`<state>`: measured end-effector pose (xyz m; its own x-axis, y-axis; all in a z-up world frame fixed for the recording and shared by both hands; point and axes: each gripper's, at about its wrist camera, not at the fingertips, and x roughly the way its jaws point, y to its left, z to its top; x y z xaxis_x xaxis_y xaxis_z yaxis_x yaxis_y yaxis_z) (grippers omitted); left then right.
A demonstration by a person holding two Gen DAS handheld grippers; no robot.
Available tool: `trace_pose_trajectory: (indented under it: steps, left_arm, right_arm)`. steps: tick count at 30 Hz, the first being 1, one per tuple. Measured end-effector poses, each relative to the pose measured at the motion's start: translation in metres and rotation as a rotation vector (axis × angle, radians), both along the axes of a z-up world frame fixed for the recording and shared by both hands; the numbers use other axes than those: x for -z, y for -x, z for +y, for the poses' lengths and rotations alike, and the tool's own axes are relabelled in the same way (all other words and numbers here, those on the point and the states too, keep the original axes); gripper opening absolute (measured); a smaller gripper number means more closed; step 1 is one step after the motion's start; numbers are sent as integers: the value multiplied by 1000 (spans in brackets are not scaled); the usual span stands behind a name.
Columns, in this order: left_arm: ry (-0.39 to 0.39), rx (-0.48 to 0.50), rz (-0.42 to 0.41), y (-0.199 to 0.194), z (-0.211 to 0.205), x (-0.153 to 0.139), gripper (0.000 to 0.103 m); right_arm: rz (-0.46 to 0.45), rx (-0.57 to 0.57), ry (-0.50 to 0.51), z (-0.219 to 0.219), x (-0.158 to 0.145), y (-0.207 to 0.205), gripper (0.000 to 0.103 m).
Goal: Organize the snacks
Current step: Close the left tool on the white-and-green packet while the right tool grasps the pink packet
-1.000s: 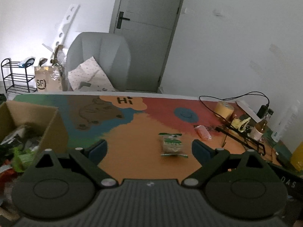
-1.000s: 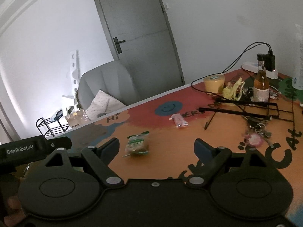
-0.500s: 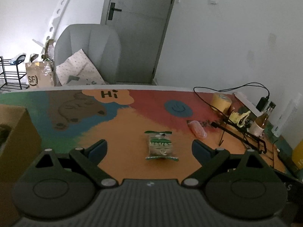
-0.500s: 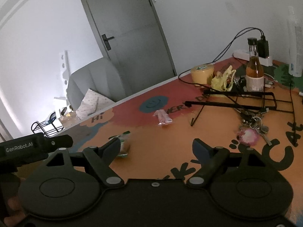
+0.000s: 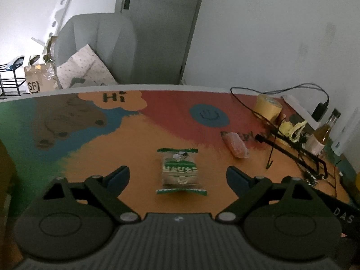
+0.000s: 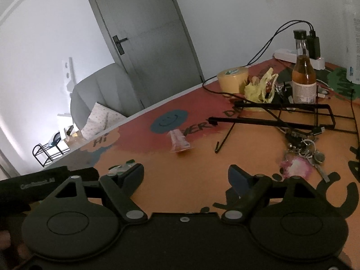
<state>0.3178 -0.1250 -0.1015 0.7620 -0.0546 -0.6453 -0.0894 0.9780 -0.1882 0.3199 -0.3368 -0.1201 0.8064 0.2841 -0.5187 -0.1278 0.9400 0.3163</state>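
- Painted tabletop held a green snack packet lying flat, reachable.
- Left gripper framed it, fingers apart, untouching.
- Right gripper gaped empty, facing a pink packet.

A green-and-white snack pack lies flat on the orange patch of the desk, at lower centre of the left view, crimped ends toward and away from the camera. A pink wrapped snack lies flat up and to its right, at the red patch's edge, angled.
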Motion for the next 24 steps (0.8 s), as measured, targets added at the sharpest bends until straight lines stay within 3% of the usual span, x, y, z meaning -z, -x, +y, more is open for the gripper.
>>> trace_pose_trajectory:
  steps: [13, 15, 18, 22, 23, 24]
  left_arm:
    - [-21, 16, 56, -34, -22, 32, 89]
    - [-20, 20, 75, -38, -23, 37, 83]
    - [-55, 21, 97, -41, -26, 43, 59]
    - [-27, 7, 94, -43, -18, 42, 57]
    - [-22, -5, 94, -44, -15, 41, 46]
    - [-13, -15, 92, -44, -11, 40, 47]
  right_arm:
    - [39, 4, 2, -10, 18, -26, 81]
    - [43, 4, 1, -10, 19, -30, 81]
    - [44, 1, 7, -9, 20, -34, 81]
    - [47, -11, 12, -4, 21, -41, 81]
    - [47, -17, 13, -2, 21, -43, 81]
    - [47, -21, 16, 0, 21, -46, 81]
